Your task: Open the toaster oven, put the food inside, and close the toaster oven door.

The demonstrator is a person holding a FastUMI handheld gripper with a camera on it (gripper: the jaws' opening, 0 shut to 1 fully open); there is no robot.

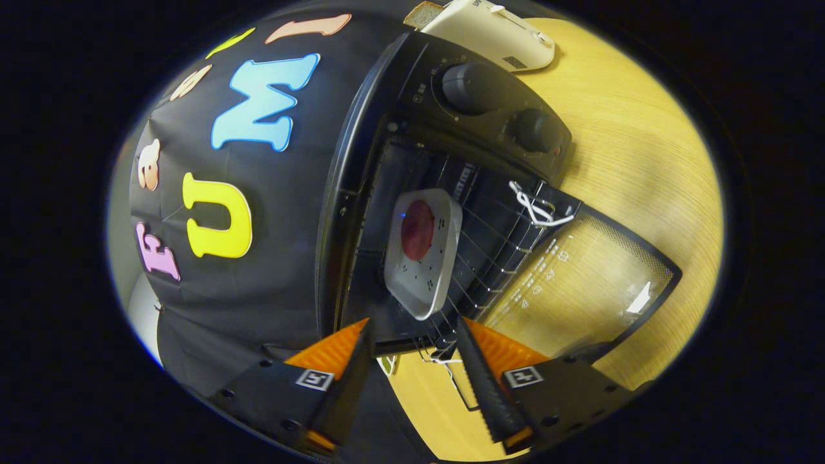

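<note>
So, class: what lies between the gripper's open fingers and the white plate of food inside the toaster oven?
In the gripper view, between the gripper and the plate lies the front of the wire rack; nothing else intervenes.

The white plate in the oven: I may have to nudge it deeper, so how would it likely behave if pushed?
The white plate looks rigid and smooth, so it would probably slide across the wire rack rather than flex. Its raised rim may catch on the wires. The open gripper sits just short of it.

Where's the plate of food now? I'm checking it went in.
The plate sits on the wire rack inside the open toaster oven, just beyond the gripper.
</note>
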